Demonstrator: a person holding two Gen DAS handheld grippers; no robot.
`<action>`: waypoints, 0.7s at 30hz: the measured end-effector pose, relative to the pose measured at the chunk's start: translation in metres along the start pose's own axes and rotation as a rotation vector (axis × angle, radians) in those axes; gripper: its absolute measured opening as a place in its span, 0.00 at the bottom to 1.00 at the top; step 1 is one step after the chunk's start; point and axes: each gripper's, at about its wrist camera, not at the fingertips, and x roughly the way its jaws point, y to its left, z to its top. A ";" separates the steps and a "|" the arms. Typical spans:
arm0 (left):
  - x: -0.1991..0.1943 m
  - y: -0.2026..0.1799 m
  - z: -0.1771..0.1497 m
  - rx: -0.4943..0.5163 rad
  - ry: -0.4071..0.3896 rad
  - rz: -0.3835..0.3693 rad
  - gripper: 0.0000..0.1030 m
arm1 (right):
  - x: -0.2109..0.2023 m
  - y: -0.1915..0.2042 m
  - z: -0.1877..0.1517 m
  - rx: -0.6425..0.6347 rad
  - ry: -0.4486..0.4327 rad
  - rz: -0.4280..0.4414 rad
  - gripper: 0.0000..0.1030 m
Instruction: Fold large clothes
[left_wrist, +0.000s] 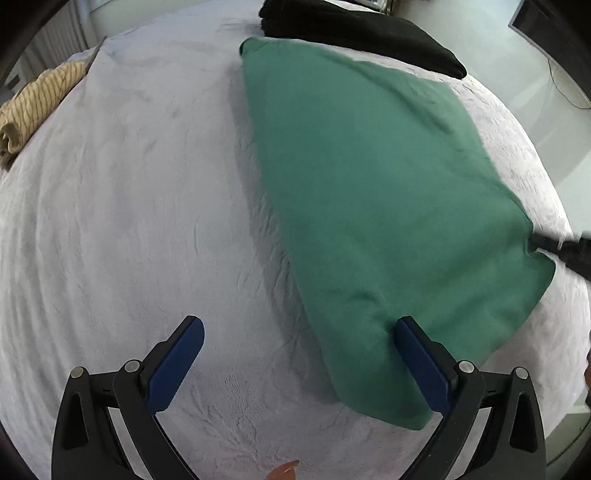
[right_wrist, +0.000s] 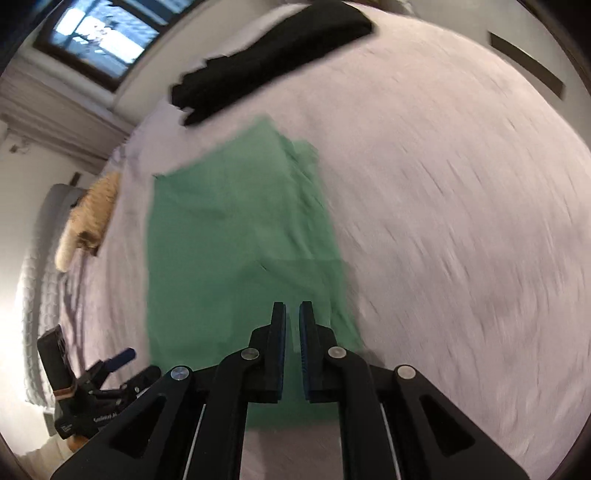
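On the bed (left_wrist: 129, 221), the cloth (left_wrist: 369, 184) lies spread mid-surface, a folded garment (left_wrist: 362, 33) just beyond it and a bundle (left_wrist: 33, 107) at the bed's left edge.

Soft daylight from the window (right_wrist: 99, 40); right view motion-blurred, fisheye-warped.

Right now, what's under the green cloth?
The green cloth lies on the pale bed cover, which shows all around it. The cloth seems folded, with its own layers below the top one. Anything else beneath is covered.
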 end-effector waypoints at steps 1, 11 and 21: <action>0.006 0.007 -0.003 -0.032 0.010 -0.030 1.00 | 0.012 -0.016 -0.010 0.046 0.030 -0.023 0.01; 0.004 0.000 0.005 -0.062 0.074 -0.005 1.00 | -0.010 -0.025 -0.016 0.109 0.018 0.011 0.04; 0.004 -0.005 0.010 -0.070 0.101 0.017 1.00 | -0.030 -0.016 -0.006 0.102 0.006 0.004 0.04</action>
